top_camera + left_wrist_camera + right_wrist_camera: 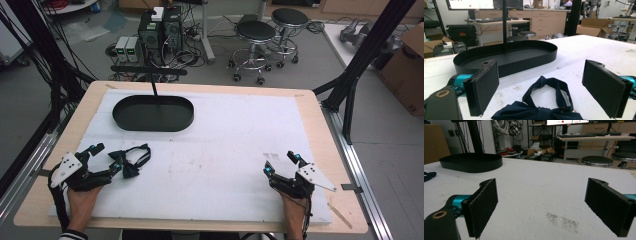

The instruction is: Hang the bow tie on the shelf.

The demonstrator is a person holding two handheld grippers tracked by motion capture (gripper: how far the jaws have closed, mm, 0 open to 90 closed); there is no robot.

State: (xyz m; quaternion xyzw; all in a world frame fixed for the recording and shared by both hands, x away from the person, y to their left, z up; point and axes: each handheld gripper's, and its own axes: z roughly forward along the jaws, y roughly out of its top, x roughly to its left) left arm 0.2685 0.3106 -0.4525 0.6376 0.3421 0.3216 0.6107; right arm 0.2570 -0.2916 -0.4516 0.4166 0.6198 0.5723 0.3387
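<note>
A dark navy bow tie (129,159) with a looped strap lies on the white table cover at the left. In the left gripper view the bow tie (541,107) sits low between the two wide-apart jaws, touching neither. My left gripper (106,157) is open, right at the bow tie's near-left side. A black oval tray (153,113) stands empty at the back left, and the left gripper view has the tray (506,56) beyond the tie. My right gripper (281,163) rests open at the front right over bare cover, nothing between its jaws.
A thin black post (154,86) rises behind the tray. In the right gripper view the tray (471,162) is far off at left and a grey smudge (562,221) marks the cover. Wooden table edges frame the white cover (215,150). Stools and computers stand on the floor beyond.
</note>
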